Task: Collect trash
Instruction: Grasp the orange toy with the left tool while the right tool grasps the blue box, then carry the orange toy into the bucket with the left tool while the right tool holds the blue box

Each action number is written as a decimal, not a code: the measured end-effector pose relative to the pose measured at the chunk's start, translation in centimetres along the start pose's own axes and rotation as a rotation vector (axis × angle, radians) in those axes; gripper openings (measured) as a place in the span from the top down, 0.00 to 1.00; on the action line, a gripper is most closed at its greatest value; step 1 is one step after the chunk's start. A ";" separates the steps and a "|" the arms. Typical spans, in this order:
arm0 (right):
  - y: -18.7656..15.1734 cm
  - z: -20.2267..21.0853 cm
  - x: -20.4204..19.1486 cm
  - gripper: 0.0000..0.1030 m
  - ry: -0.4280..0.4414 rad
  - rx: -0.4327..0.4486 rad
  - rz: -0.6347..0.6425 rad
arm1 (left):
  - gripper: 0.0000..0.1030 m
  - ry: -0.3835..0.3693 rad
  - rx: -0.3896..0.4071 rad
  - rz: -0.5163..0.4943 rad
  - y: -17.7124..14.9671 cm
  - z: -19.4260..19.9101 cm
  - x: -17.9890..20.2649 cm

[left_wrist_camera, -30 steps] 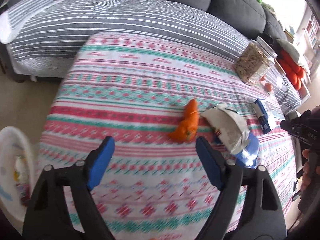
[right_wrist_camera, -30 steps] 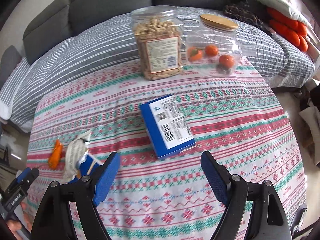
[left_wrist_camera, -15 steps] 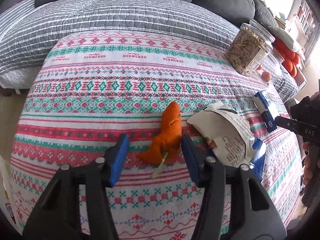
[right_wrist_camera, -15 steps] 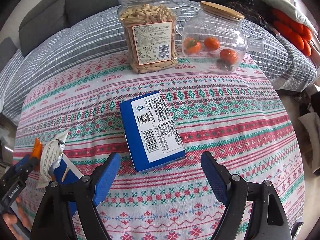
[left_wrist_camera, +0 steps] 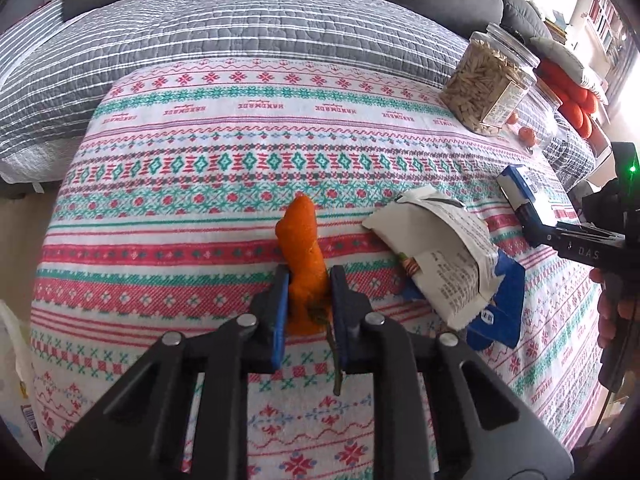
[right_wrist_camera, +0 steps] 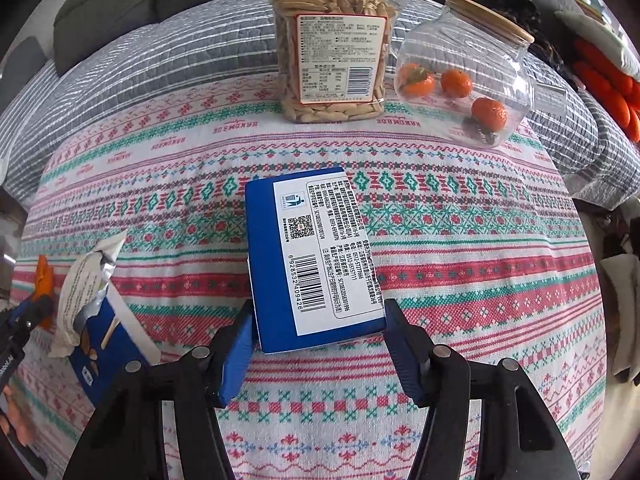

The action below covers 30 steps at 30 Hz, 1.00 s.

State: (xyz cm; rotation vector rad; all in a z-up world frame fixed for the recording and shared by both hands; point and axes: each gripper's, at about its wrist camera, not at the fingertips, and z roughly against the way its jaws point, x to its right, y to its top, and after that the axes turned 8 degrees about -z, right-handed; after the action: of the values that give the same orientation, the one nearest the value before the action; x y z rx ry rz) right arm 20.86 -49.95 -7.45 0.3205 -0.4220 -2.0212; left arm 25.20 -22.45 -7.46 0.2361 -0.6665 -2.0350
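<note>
My left gripper (left_wrist_camera: 307,280) is shut on an orange peel (left_wrist_camera: 302,240) that lies on the patterned tablecloth (left_wrist_camera: 200,168); a thin stem hangs below the pads. A torn white and blue wrapper (left_wrist_camera: 444,256) lies just right of it and also shows in the right wrist view (right_wrist_camera: 92,300). My right gripper (right_wrist_camera: 318,320) is open, its fingers on either side of the near end of a blue box (right_wrist_camera: 312,260) with a white barcode label. The box is at the far right in the left wrist view (left_wrist_camera: 524,196).
A jar of seeds (right_wrist_camera: 334,36) and a glass jar with tangerines (right_wrist_camera: 464,72) stand at the table's far side. A grey striped sofa (left_wrist_camera: 200,48) lies behind. A white bag (left_wrist_camera: 12,360) hangs at the left edge.
My left gripper moved forward and closed on the orange peel. My right gripper moved forward until its open fingers flank the near end of the blue box.
</note>
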 end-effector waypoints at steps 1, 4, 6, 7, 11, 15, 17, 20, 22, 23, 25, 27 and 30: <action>-0.2 0.3 -0.1 0.40 -0.007 0.000 0.006 | 0.80 0.004 0.000 -0.001 -0.2 0.3 -0.2; -0.6 1.4 -0.2 0.40 -0.025 -0.002 0.007 | 0.80 0.018 0.010 0.008 -0.6 1.6 -0.8; -1.0 2.3 -0.2 0.40 -0.022 -0.011 -0.010 | 0.80 0.019 0.015 0.023 -1.0 2.5 -1.4; -1.2 2.8 -0.1 0.40 -0.018 -0.016 -0.020 | 0.80 0.018 0.016 0.033 -1.2 2.9 -1.7; -2.4 4.8 -0.2 0.40 0.000 -0.030 -0.037 | 0.80 0.024 0.019 0.068 -2.3 4.9 -3.0; -3.8 7.0 -0.7 0.40 0.021 -0.020 -0.020 | 0.80 0.031 0.022 0.095 -3.2 6.5 -4.0; -4.4 8.0 -1.1 0.40 0.033 -0.004 -0.006 | 0.80 0.038 0.022 0.104 -3.8 7.3 -4.5; -5.3 9.7 -1.8 0.40 0.060 0.012 0.007 | 0.80 0.047 0.022 0.112 -4.5 8.4 -5.0; -6.0 10.7 -2.4 0.40 0.076 0.022 0.019 | 0.80 0.050 0.024 0.119 -5.0 9.1 -5.4; -6.3 11.1 -2.7 0.40 0.081 0.027 0.027 | 0.80 0.053 0.025 0.122 -5.3 9.6 -5.7; -6.9 12.1 -3.6 0.40 0.095 0.040 0.047 | 0.80 0.061 0.027 0.124 -5.8 10.3 -6.1; -7.5 12.9 -4.6 0.40 0.112 0.051 0.068 | 0.80 0.074 0.030 0.125 -6.3 11.1 -6.7; -7.9 13.5 -5.9 0.40 0.136 0.061 0.100 | 0.80 0.094 0.035 0.134 -7.3 12.3 -7.8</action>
State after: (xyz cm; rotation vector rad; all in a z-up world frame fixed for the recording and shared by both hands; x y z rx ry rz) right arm 11.94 -39.09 1.65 0.4628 -0.4077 -1.8786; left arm 18.84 -8.50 -1.91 0.2978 -0.6421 -1.8735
